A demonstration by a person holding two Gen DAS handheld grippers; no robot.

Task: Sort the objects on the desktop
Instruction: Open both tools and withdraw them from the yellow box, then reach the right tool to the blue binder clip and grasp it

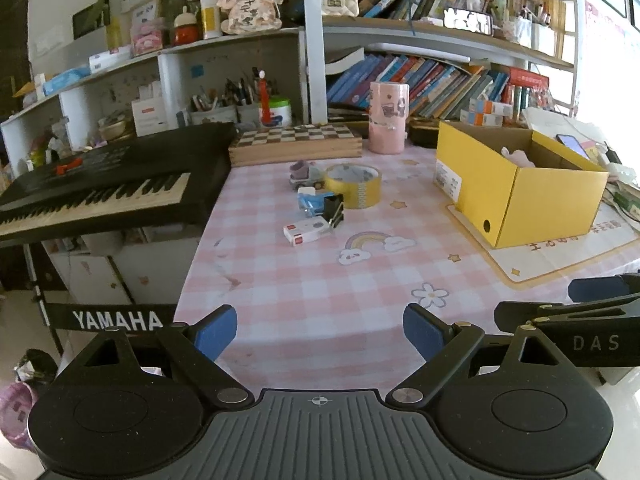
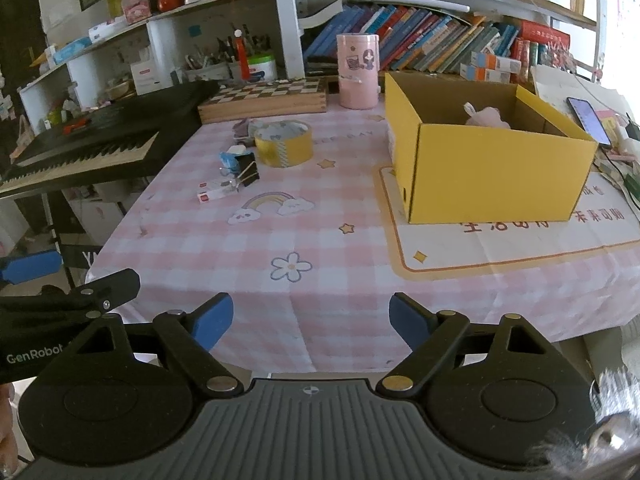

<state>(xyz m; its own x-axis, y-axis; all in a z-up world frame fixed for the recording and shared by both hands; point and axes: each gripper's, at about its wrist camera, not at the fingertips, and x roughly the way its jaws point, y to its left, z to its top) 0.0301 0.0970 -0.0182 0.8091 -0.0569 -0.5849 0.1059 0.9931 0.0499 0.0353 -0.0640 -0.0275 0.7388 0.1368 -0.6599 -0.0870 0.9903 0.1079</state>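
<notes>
Both grippers hover side by side at the near edge of the table [image 1: 304, 300], level and pointing across it toward the far shelves. The left gripper [image 1: 320, 330] has its two blue-padded fingers spread wide with only tablecloth between them, and the right gripper [image 2: 311, 322] is likewise wide apart and holds nothing; each shows at the side of the other's view, the right one at the right edge of the left wrist view, the left one at the left edge of the right wrist view. Left of centre, at mid-depth, lies one cluster of small things: one roll of yellow tape [image 1: 353, 185] lying flat, one black binder clip [image 1: 334, 208] just near-left of it, one small blue item [image 1: 310, 202] touching the clip, one white box with a red end [image 1: 306, 233] nearest of the group, and one purplish toy [image 1: 303, 172] behind the tape, too small to identify. On the right stands one open yellow box [image 2: 492, 168] on a white mat, well apart from the cluster; one pink soft thing [image 2: 489, 117] sits inside, mostly hidden by the box wall. One pink cylindrical container [image 2: 357, 72] and one chessboard case [image 2: 264, 98] stand at the far edge. A black keyboard [image 1: 100, 184] runs off the left side.
</notes>
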